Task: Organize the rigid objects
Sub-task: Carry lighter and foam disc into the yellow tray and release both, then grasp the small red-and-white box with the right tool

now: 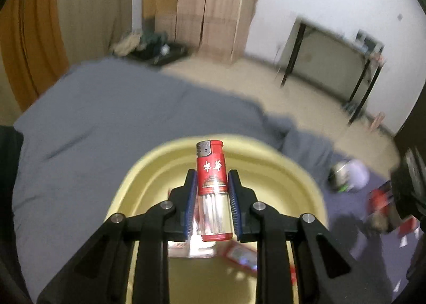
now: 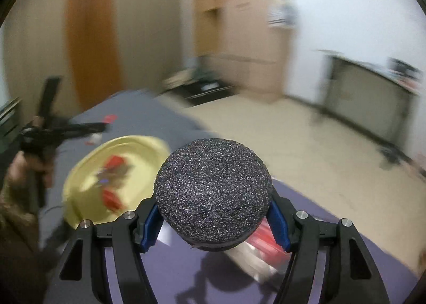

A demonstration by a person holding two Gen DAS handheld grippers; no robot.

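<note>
My left gripper is shut on a red and clear lighter and holds it upright above a yellow basin. The basin holds red packets. My right gripper is shut on a round black speckled object, held above the purple-grey bed sheet. In the right wrist view the yellow basin lies to the left with red items in it, and the left gripper hovers beyond it.
A white and green object and red packets lie on the sheet right of the basin. A red item lies under my right gripper. Beyond the bed are a tiled floor, a wooden wardrobe and a black-framed table.
</note>
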